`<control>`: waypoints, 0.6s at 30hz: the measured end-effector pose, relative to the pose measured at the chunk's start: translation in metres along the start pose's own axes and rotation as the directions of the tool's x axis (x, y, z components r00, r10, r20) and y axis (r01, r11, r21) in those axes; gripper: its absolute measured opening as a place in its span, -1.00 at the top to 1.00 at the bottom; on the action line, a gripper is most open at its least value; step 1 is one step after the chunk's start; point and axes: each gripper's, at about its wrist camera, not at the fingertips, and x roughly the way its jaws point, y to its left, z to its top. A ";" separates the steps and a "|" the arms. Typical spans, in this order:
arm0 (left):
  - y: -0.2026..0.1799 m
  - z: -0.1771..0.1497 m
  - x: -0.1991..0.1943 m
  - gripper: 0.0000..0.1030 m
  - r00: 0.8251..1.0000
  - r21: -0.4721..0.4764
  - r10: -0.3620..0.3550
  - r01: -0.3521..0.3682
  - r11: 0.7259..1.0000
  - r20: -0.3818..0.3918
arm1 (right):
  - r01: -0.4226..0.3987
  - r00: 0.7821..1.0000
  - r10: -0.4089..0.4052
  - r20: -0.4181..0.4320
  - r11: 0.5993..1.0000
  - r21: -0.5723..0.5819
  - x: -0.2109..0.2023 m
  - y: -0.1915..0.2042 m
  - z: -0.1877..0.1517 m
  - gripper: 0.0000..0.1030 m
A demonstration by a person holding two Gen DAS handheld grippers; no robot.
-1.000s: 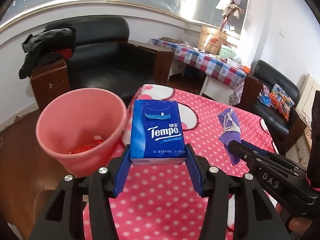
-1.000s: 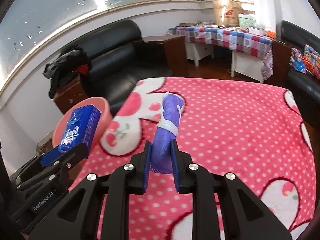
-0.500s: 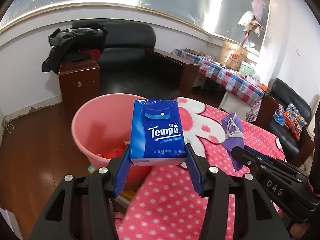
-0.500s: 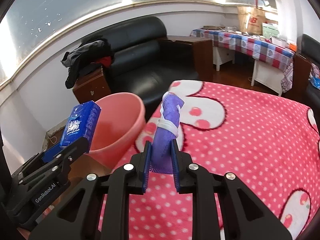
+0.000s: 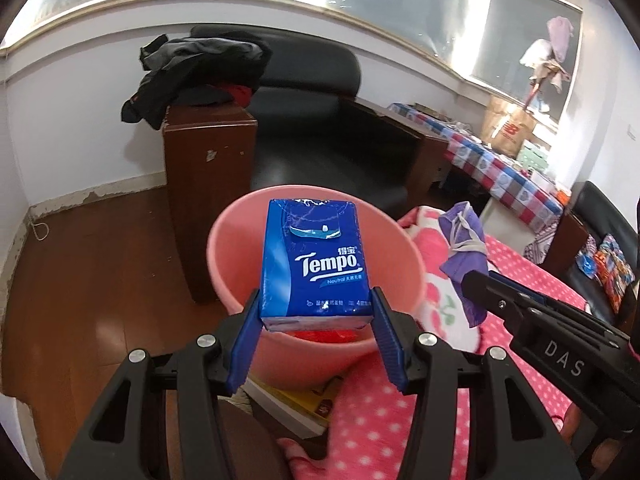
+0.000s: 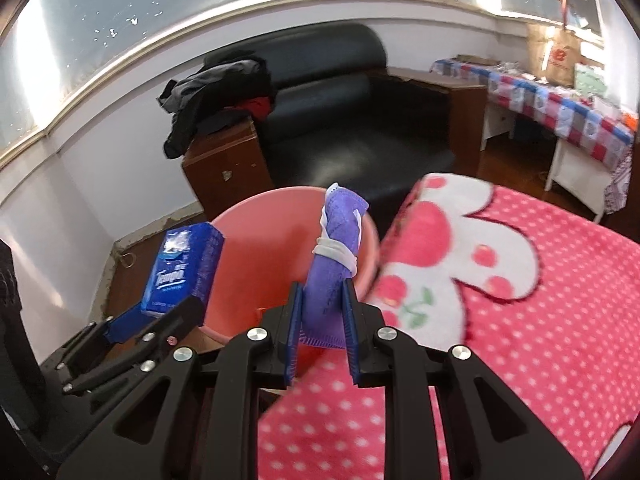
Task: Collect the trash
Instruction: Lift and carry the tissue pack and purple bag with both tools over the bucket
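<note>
Both pairs of tongs have travelled off the pink polka-dot blanket (image 5: 400,432) toward the pink bin (image 5: 240,240), which now fills the middle of both views. The left tongs (image 5: 316,322) are clenched on the lower sides of a blue Tempo tissue pack (image 5: 316,264), held upright above the bin's mouth. The right tongs (image 6: 322,320) are clenched on the base of a rolled purple face mask (image 6: 336,248), its top poking up over the bin's near rim. Red scraps (image 5: 320,335) lie inside the bin. The pack looks light, with a slick wrapper that dents, so its flat side faces suit the pads. The mask is soft and limp; pinching the bundled roll seems best.
</note>
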 end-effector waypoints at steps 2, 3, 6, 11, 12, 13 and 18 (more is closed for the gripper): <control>0.006 0.003 0.006 -0.02 1.000 -0.006 0.015 -0.015 1.000 -0.003 | -0.026 1.000 0.026 -0.017 1.000 -0.001 0.012 0.008 0.005 0.61; 0.010 0.005 0.009 -0.02 1.000 -0.009 0.020 -0.020 1.000 -0.006 | -0.034 0.999 0.034 -0.024 0.999 -0.002 0.017 0.010 0.008 0.61; 0.019 0.010 0.016 -0.02 0.999 -0.009 0.035 -0.035 0.999 -0.010 | -0.035 0.999 0.035 -0.041 0.999 -0.011 0.032 0.017 0.014 0.61; 0.023 0.015 0.032 -0.02 0.998 -0.007 0.049 -0.050 0.999 -0.037 | -0.031 0.996 0.029 -0.082 0.999 -0.017 0.060 0.024 0.020 0.61; 0.023 0.016 0.035 -0.02 0.998 -0.006 0.050 -0.050 0.999 -0.044 | -0.029 0.995 0.028 -0.091 0.999 -0.016 0.065 0.024 0.020 0.61; 0.024 0.016 0.040 -0.02 0.997 -0.004 0.056 -0.056 0.998 -0.053 | -0.027 0.994 0.026 -0.104 1.000 -0.012 0.072 0.024 0.020 0.61; 0.027 0.017 0.055 -0.02 0.995 0.001 0.067 -0.068 0.998 -0.080 | -0.021 0.990 0.020 -0.138 1.000 -0.006 0.091 0.020 0.021 0.61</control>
